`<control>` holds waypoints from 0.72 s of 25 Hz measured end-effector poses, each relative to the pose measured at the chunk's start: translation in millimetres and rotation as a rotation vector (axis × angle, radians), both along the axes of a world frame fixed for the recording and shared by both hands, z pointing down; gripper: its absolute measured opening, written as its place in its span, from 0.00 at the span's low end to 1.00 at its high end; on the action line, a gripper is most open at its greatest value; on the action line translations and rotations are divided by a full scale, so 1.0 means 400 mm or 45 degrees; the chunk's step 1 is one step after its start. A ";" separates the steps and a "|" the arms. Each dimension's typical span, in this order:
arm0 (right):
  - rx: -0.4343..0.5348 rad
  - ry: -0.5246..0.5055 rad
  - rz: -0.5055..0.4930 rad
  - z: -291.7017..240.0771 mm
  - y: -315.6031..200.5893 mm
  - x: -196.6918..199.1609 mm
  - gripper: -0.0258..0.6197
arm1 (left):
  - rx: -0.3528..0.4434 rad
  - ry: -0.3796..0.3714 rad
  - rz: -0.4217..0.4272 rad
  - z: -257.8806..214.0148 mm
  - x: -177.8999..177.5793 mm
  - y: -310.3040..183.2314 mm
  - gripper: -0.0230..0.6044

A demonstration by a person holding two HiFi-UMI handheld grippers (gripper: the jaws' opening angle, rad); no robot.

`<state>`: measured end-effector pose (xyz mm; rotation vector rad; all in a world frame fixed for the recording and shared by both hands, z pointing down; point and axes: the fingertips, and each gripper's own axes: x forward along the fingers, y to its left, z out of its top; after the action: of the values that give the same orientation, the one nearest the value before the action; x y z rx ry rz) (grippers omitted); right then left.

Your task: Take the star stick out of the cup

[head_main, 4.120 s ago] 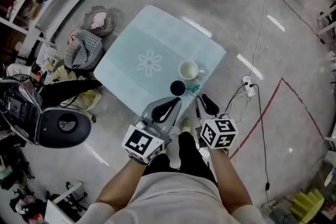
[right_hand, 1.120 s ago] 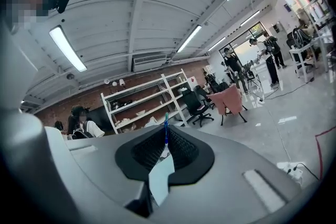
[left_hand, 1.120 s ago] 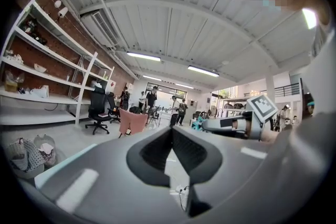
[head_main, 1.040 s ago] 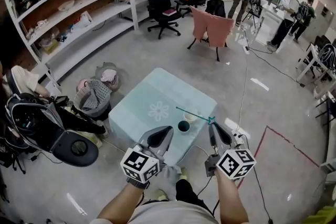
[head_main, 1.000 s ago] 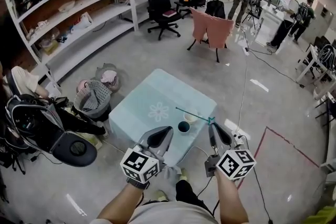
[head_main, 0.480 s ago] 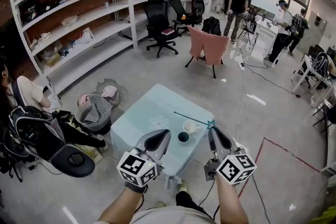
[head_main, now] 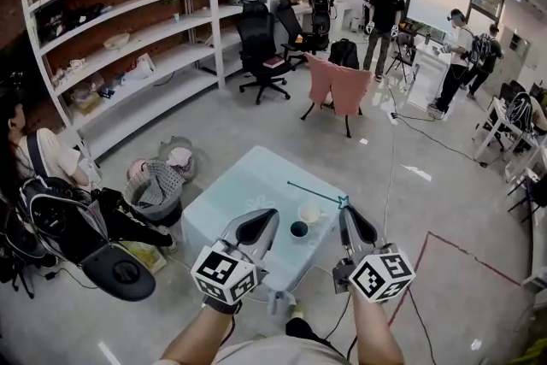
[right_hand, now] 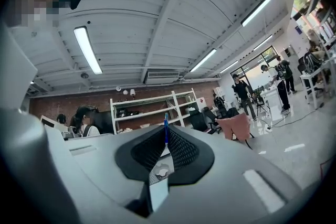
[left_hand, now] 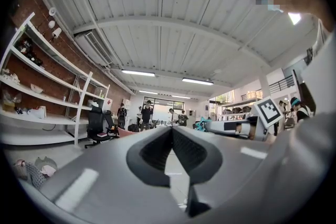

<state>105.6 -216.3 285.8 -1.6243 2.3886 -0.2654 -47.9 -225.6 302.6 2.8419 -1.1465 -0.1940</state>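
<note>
— On the table [head_main: 229,199], how many cups?
— Two: one white cup [head_main: 309,213], one dark cup [head_main: 298,228], side by side.
— And the star stick [head_main: 316,192]?
— One, outside both cups, pinched in the right gripper's [head_main: 347,214] closed jaws. Left gripper [head_main: 267,218]: jaws together, empty.

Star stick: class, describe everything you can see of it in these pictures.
The star stick is a thin teal rod with a small star at one end. The right gripper is shut on the star end and holds it roughly level above the table, clear of the white cup.
</note>
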 end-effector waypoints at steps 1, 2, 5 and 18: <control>0.003 0.003 -0.001 -0.001 0.000 -0.004 0.08 | 0.002 0.000 -0.001 -0.001 -0.003 -0.001 0.05; 0.006 0.005 -0.002 -0.002 0.000 -0.007 0.08 | 0.004 0.000 -0.003 -0.001 -0.005 -0.001 0.05; 0.010 0.009 -0.002 -0.007 0.003 -0.014 0.08 | 0.006 0.000 -0.005 -0.004 -0.010 0.001 0.05; 0.016 0.010 -0.010 -0.002 0.006 -0.002 0.08 | 0.010 0.003 -0.009 0.000 0.009 0.003 0.05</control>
<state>105.0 -213.9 284.9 -1.6137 2.3982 -0.2457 -44.3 -224.5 302.5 2.8441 -1.1586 -0.2027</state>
